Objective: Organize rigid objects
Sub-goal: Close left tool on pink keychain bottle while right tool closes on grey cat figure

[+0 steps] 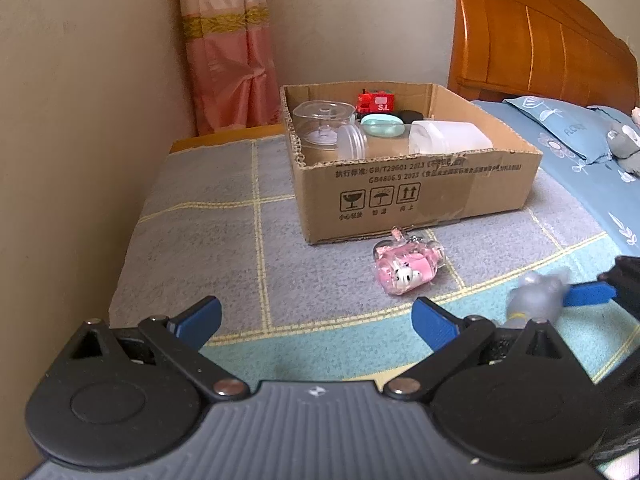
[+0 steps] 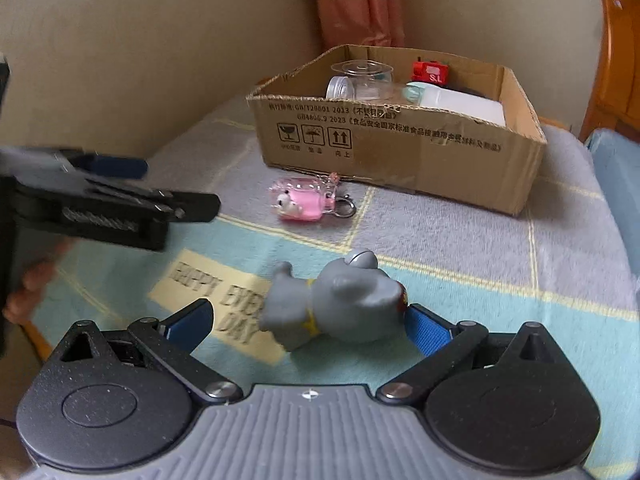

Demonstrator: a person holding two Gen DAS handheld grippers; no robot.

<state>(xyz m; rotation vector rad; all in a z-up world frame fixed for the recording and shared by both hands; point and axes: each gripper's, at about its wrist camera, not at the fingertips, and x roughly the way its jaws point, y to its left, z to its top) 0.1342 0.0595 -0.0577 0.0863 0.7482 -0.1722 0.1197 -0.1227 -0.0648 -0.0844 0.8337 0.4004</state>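
Blanket-covered bed [image 2: 480,240]: right gripper [image 2: 310,324] spread wide around grey toy [image 2: 340,304]; centre it before clamping. Left gripper [image 1: 316,320] released, empty.

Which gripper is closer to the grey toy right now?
Right. The right gripper has its open jaws around the grey toy, one pad touching it. The left gripper is off to the toy's left, open and empty.

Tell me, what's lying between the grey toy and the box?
The pink keychain, lying just before the box on the blanket; the right wrist view shows it beyond the grey toy.
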